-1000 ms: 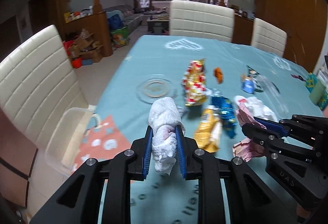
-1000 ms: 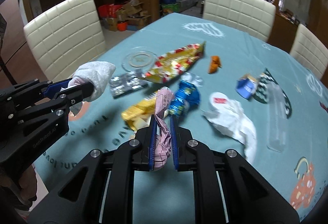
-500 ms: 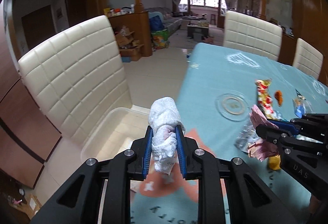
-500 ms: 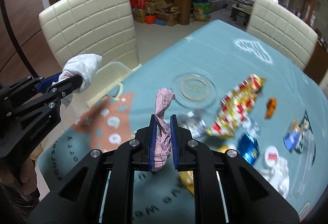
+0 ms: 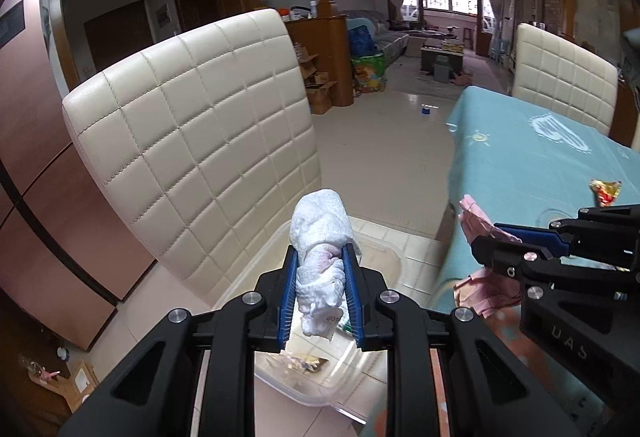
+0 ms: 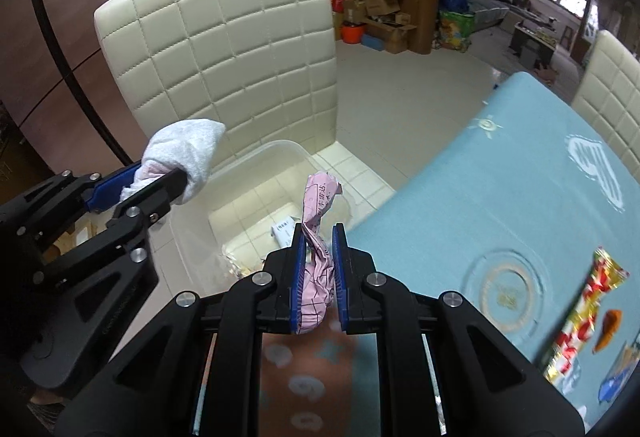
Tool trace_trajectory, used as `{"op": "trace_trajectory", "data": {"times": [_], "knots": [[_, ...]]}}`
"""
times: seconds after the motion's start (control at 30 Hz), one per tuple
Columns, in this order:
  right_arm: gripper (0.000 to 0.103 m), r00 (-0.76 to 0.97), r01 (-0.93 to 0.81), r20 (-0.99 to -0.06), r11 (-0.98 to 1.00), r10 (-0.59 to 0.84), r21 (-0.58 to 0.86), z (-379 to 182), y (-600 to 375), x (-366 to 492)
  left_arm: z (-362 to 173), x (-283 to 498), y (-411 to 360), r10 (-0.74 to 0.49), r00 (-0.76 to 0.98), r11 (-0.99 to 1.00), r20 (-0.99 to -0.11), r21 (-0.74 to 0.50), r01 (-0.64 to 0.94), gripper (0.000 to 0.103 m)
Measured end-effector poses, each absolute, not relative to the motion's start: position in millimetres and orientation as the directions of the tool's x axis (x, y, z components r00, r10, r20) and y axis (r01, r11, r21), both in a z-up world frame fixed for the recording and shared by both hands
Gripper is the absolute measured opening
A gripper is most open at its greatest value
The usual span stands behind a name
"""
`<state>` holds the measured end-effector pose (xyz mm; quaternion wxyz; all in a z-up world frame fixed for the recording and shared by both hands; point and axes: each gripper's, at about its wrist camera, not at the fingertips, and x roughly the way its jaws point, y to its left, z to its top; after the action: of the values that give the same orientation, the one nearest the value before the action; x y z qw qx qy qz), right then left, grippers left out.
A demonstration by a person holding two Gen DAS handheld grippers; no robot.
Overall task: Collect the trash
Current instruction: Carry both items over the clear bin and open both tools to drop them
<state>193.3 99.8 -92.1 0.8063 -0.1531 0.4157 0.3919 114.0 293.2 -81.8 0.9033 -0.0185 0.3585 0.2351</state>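
Observation:
My left gripper (image 5: 320,269) is shut on a crumpled white tissue (image 5: 322,233) and holds it above a clear plastic bin (image 5: 384,257) on the floor beside the table. The bin (image 6: 256,161) holds a few scraps. My right gripper (image 6: 316,257) is shut on a twisted pink paper wrapper (image 6: 318,209), over the table's edge near the bin. The left gripper with the tissue (image 6: 184,153) shows at left in the right wrist view; the right gripper with the pink wrapper (image 5: 484,221) shows at right in the left wrist view.
A cream padded chair (image 5: 200,141) stands just behind the bin. The table has a teal cloth (image 6: 500,197) with a glass coaster (image 6: 506,287), a red-gold snack wrapper (image 6: 584,313) and an orange scrap (image 6: 608,323). Another chair (image 5: 560,77) stands at the far end.
Both grippers have swung left from over the littered table to the table's edge and the bin, each still holding its piece of trash.

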Motion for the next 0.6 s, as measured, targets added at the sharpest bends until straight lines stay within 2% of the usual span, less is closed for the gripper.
{"op": "trace_trajectory", "data": {"times": [0.47,0.5,0.57,0.6], "knots": [[0.016,0.332,-0.803,-0.772,0.592,0.542,0.070,-93.5,165.5,220.9,-87.7,136.6,358.5,0.472,0.598,0.832,-0.648,0.103,-0.545,0.025],[0.016,0.336,-0.801,-0.771,0.594,0.541,0.068,-94.0,166.0,221.6,-88.4,137.3,360.3,0.472,0.597,0.831,-0.649,0.101,-0.547,0.029],[0.016,0.342,-0.800,-0.770,0.597,0.539,0.063,-95.3,167.1,222.9,-91.3,137.3,363.1,0.487,0.580,0.818,-0.653,0.109,-0.565,0.058],[0.016,0.346,-0.798,-0.771,0.600,0.535,0.059,-96.8,168.2,223.7,-92.0,136.4,364.3,0.502,0.576,0.809,-0.646,0.113,-0.577,0.076]]}}
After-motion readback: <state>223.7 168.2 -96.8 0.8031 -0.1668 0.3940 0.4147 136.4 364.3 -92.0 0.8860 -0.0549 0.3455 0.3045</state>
